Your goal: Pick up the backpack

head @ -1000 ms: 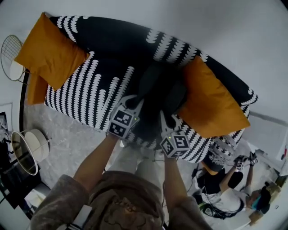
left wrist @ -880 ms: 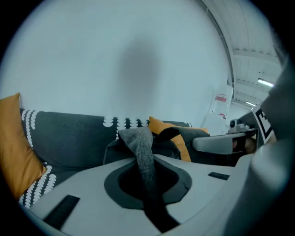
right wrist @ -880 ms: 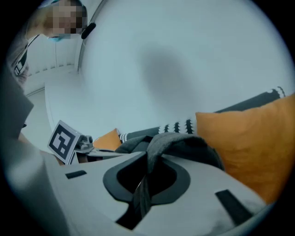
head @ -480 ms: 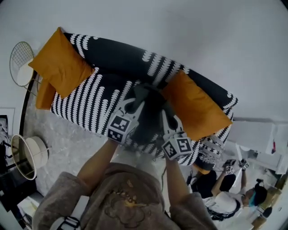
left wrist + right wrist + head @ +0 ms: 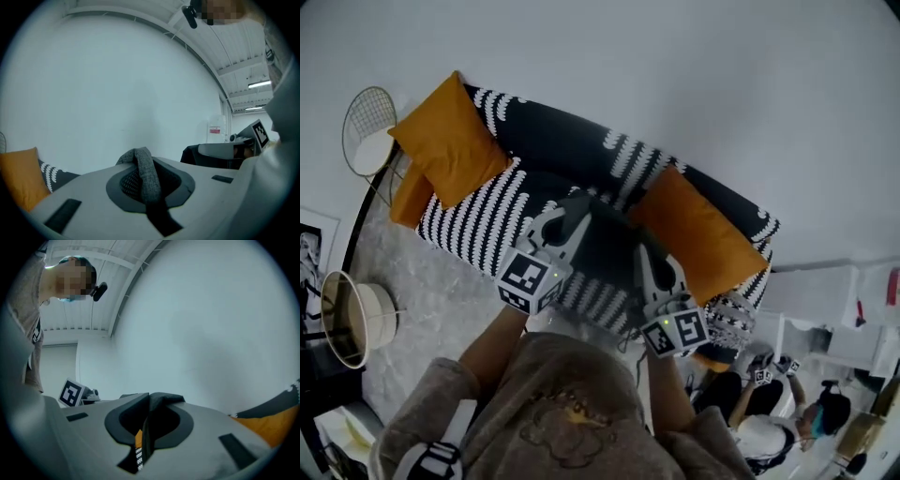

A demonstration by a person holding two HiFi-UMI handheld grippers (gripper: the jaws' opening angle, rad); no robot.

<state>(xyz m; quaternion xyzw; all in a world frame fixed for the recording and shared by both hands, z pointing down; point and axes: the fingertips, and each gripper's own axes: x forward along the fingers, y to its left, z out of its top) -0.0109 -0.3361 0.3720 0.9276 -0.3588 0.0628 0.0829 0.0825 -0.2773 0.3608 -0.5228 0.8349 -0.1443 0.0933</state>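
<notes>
Head camera sits above the person's shoulders (image 5: 553,412), looking steeply down on the sofa (image 5: 478,220) from well above. The left gripper (image 5: 569,208) camera rides right behind its own jaws, facing almost level at the white wall (image 5: 117,84). The right gripper (image 5: 649,255) camera does likewise. Each glimpses the other's marker cube (image 5: 259,133) at its edge, and all three catch wall and orange cushions (image 5: 450,141).

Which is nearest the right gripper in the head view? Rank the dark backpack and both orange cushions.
1. Held: the dark grey backpack, in the right gripper.
2. Beside, rightward: the near orange square cushion.
3. Far left: the other orange square cushion.
</notes>
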